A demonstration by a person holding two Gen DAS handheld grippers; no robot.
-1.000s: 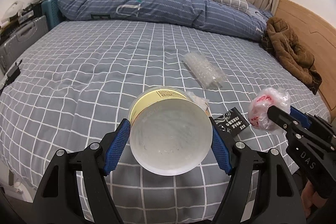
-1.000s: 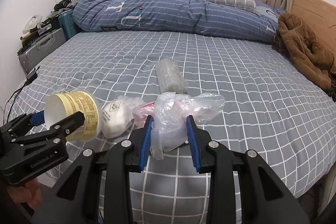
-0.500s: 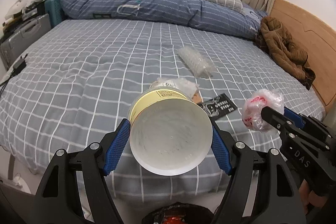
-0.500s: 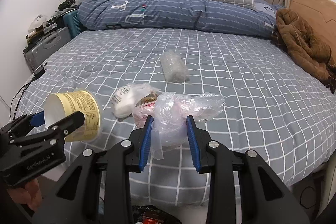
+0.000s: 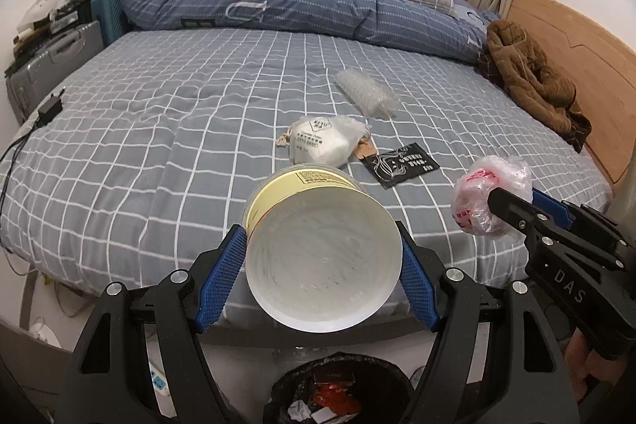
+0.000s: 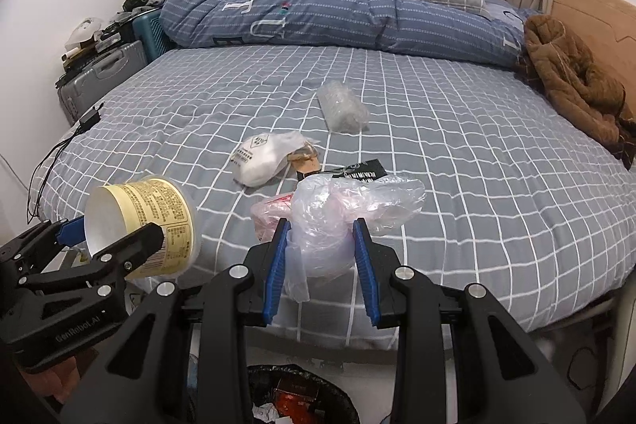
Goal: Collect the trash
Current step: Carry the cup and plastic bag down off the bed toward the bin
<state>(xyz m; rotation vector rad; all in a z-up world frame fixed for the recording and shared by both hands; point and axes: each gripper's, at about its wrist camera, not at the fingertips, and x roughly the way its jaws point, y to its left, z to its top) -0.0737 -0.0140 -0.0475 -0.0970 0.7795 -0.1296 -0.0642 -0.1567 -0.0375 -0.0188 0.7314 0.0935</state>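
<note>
Clamping a round pale-yellow paper tub (image 5: 318, 245) between widely spread blue pads, the left hand-held gripper (image 5: 320, 271) holds it above the black-lined trash bin (image 5: 338, 390); the bed's edge lies just beyond. The right hand-held gripper (image 6: 321, 267) pinches a crumpled clear plastic bag (image 6: 338, 213), jaws narrower, over that bin (image 6: 296, 396).

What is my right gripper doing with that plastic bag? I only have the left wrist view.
Observer: The right gripper is shut on the plastic bag, with both blue pads pinching its neck.
Operator: Is any of it hanging loose?
Observer: Yes, a clear flap dangles below, beside the left pad.
Operator: Is the bin under that gripper?
Observer: The trash bin shows at the bottom edge of the right wrist view, low between the gripper's arms.
</note>
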